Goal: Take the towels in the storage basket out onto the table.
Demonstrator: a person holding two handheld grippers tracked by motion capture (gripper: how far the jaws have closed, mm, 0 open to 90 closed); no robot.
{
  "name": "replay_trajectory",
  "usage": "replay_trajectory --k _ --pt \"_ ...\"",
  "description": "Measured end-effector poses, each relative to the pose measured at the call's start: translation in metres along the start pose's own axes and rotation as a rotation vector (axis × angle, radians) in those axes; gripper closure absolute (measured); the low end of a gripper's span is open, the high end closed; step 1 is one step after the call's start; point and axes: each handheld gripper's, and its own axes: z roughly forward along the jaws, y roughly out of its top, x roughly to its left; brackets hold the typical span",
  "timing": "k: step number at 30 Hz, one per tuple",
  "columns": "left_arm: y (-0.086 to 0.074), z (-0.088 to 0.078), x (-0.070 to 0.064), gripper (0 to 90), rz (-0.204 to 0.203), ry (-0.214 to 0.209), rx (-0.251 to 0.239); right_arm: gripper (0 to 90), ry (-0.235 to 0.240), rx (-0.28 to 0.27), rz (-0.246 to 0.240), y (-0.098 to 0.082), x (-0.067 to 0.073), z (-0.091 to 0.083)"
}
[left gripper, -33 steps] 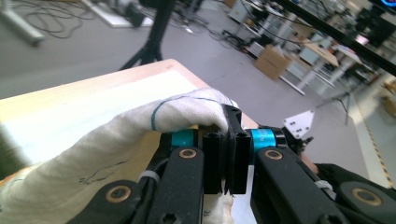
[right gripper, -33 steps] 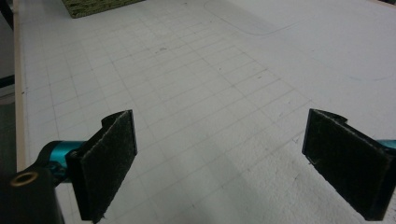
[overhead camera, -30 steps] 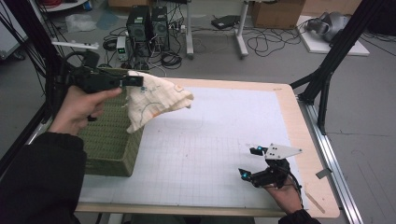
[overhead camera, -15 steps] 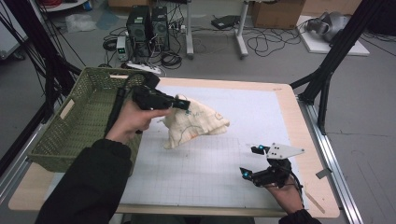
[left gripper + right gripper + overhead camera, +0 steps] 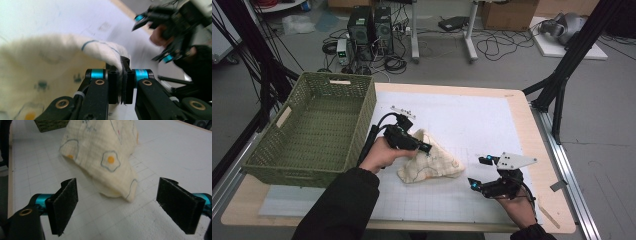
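My left gripper [image 5: 424, 148], clenched on a fold of the egg-print cloth [image 5: 432, 165], has carried it out of the green basket [image 5: 319, 127] down onto the white mat [image 5: 472, 120]. My right gripper [image 5: 478, 172] waits just right, jaws wide but easing inward, empty, ready to help spread it.

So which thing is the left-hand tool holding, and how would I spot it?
On the white mat, just right of the green basket, lies a crumpled cream cloth. The left gripper pinches its top. Its fried-egg print sets it apart.
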Motion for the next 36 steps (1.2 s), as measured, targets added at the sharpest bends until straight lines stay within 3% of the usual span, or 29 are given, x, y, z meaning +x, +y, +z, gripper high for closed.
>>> replay_trajectory --k 3,6,8,11,13,16,23,25,32,36 --pt "-0.006 0.010 0.003 84.7 0.009 0.044 0.051 26.9 0.024 0.012 -0.007 0.002 -0.001 0.004" --pt "-0.009 0.015 0.005 82.0 -0.006 0.035 0.043 40.4 0.042 0.028 -0.033 0.004 -0.004 0.010" --pt "-0.015 0.022 0.011 78.8 -0.012 0.079 0.072 46.9 0.059 0.041 -0.034 0.006 -0.009 0.017" --pt "-0.018 0.023 0.014 68.7 -0.027 0.089 0.070 53.5 0.082 0.068 -0.031 0.008 -0.015 0.027" --pt "-0.019 0.022 0.014 62.1 -0.030 0.097 0.077 55.8 0.091 0.077 -0.025 0.008 -0.017 0.030" --pt "-0.018 0.012 0.010 53.3 -0.019 0.090 0.042 65.5 0.120 0.108 -0.030 0.007 -0.022 0.041" --pt "-0.035 -0.011 0.006 49.8 -0.012 0.122 0.013 85.6 0.155 0.147 -0.046 0.006 -0.021 0.041" --pt "-0.047 -0.015 0.007 50.5 -0.020 0.142 0.002 86.2 0.150 0.157 -0.058 0.006 -0.019 0.040" --pt "-0.062 -0.010 0.005 58.5 -0.001 0.174 0.011 86.2 0.135 0.155 -0.072 0.006 -0.014 0.025" --pt "-0.069 -0.009 0.009 62.6 -0.024 0.198 0.004 86.2 0.132 0.156 -0.086 0.003 -0.007 0.011"
